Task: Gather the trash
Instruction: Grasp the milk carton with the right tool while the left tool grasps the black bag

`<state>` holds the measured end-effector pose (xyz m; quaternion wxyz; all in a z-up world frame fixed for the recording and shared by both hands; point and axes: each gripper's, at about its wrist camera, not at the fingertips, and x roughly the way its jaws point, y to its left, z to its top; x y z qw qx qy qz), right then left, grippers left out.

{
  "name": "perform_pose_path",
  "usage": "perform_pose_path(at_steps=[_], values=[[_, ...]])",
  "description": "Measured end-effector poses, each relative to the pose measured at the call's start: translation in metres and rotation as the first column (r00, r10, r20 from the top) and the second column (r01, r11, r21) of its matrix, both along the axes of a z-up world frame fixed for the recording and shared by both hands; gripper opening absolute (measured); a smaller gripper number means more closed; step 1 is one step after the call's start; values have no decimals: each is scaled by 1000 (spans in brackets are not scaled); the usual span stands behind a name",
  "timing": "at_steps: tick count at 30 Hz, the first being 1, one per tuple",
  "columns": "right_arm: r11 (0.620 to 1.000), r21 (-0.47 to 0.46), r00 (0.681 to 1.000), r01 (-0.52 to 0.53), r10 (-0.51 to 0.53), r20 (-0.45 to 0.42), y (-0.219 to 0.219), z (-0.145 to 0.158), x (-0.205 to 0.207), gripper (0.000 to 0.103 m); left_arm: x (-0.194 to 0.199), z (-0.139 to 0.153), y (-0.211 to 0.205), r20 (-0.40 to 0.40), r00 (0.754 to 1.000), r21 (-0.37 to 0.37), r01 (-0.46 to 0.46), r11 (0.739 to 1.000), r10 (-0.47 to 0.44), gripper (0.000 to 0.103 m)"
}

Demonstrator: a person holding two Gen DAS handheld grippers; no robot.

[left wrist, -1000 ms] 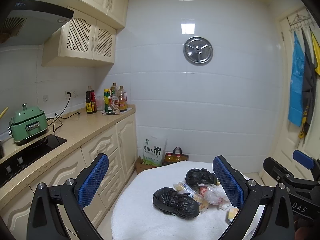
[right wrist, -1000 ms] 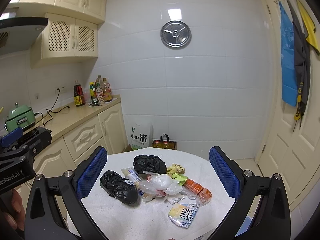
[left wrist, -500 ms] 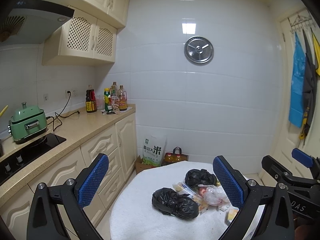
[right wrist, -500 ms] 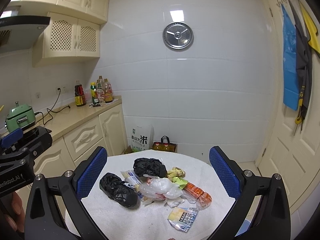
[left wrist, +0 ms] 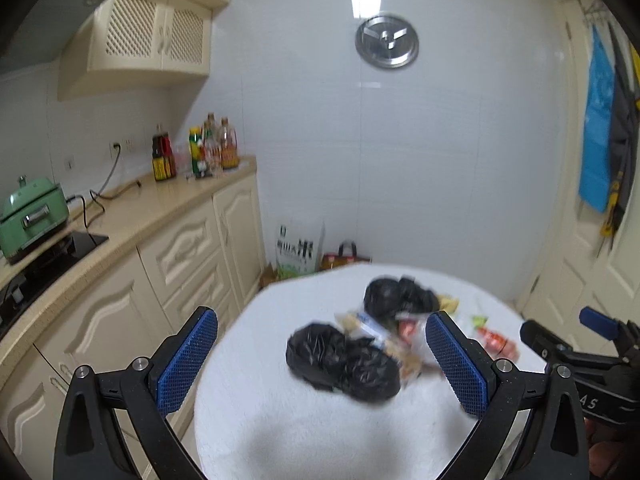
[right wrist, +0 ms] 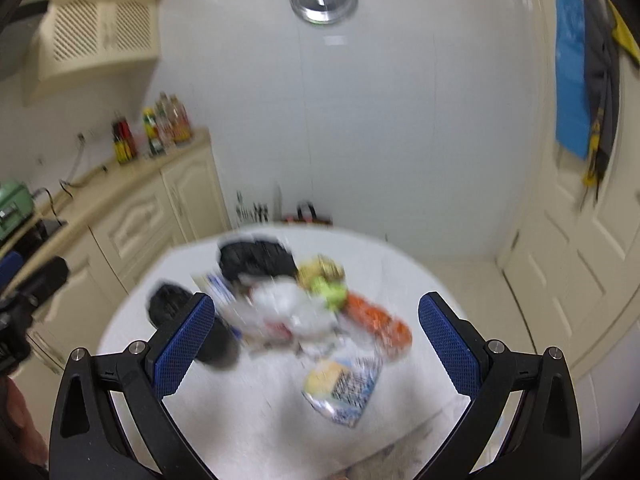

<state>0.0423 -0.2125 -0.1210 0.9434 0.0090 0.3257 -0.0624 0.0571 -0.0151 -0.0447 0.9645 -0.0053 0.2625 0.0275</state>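
A heap of trash lies on a round table with a white cloth. A near black bag and a far black bag show in the left wrist view, with wrappers between. The right wrist view, blurred, shows the far black bag, a clear plastic bag, an orange packet and a yellow-blue packet. My left gripper is open above the near black bag. My right gripper is open above the heap. Both are empty.
A kitchen counter with bottles and a green cooker runs along the left. A rice sack stands on the floor behind the table. A door with hanging cloths is at the right.
Both grippers have tilted down and moved closer to the table. The trash now lies between their fingers. The jaws stay open.
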Motion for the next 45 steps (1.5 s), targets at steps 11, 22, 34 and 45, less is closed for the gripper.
perform_pose_path(at_steps=[11,22,34,45], values=[[998,28,974,65,-57,-219,-27,-88,22,103,61,-51,3,-171,985,-35,-21,999,15,102],[993,48,941,112,-90,-327,-40,-136,39,102,109,-95,9,-252,967,-77,-61,995,40,102],[996,57,941,72,-49,-335,-49,-150,41,74,148,-125,-13,-275,961,-30,-43,999,33,102],[997,59,937,58,-34,-347,-48,-148,44,74,182,-148,-20,-240,971,-46,-30,999,18,103]])
